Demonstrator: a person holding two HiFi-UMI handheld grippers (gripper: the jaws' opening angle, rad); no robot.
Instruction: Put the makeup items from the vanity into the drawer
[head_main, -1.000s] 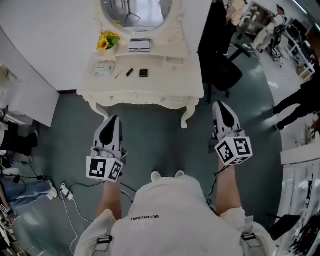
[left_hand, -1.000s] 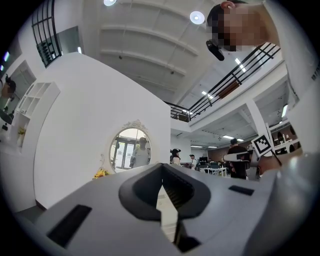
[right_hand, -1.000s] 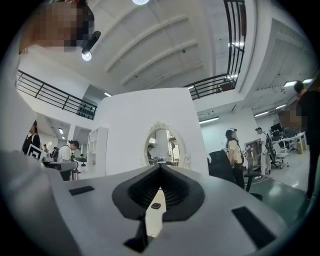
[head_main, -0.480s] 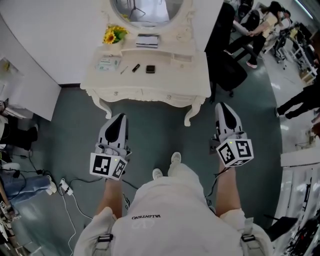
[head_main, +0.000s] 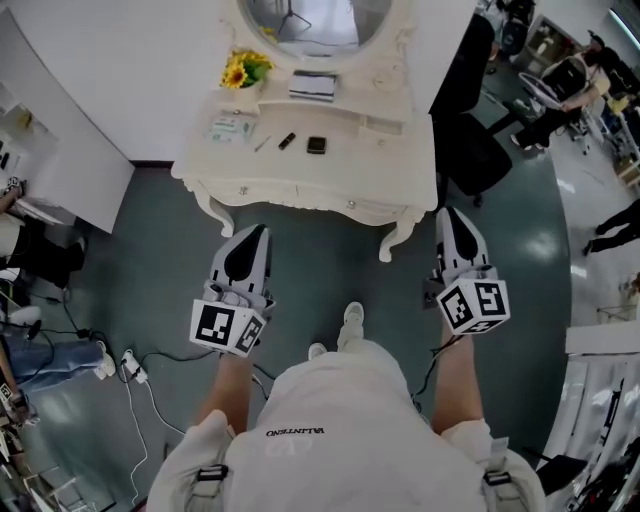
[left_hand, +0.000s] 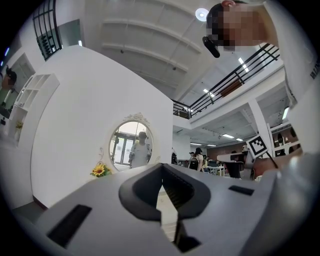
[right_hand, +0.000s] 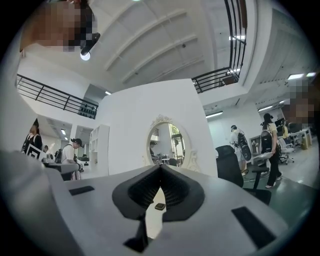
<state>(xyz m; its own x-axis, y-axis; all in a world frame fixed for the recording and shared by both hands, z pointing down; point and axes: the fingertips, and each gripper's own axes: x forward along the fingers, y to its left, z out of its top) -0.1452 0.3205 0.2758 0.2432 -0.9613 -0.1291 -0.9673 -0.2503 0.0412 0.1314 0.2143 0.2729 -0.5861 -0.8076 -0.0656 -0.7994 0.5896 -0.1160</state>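
Note:
A cream vanity (head_main: 300, 172) with an oval mirror stands ahead of me in the head view. On its top lie a black square compact (head_main: 316, 145), a short black tube (head_main: 286, 140), a thin pencil (head_main: 262, 144) and a flat pale packet (head_main: 231, 128). Two small knobs mark the drawer front (head_main: 350, 204), which is closed. My left gripper (head_main: 256, 233) and right gripper (head_main: 450, 216) hang over the floor short of the vanity, both shut and empty. The compact (right_hand: 160, 206) also shows through the right gripper's jaw gap in the right gripper view.
Sunflowers (head_main: 245, 70) and a flat box (head_main: 312, 86) sit on the vanity's upper shelf. A black office chair (head_main: 478, 150) stands right of the vanity, white shelving (head_main: 60, 170) to the left. Cables and a power strip (head_main: 130, 375) lie on the floor at lower left.
The vanity has come nearer and shifted right in the head view as the person steps forward. Both grippers stay shut and empty.

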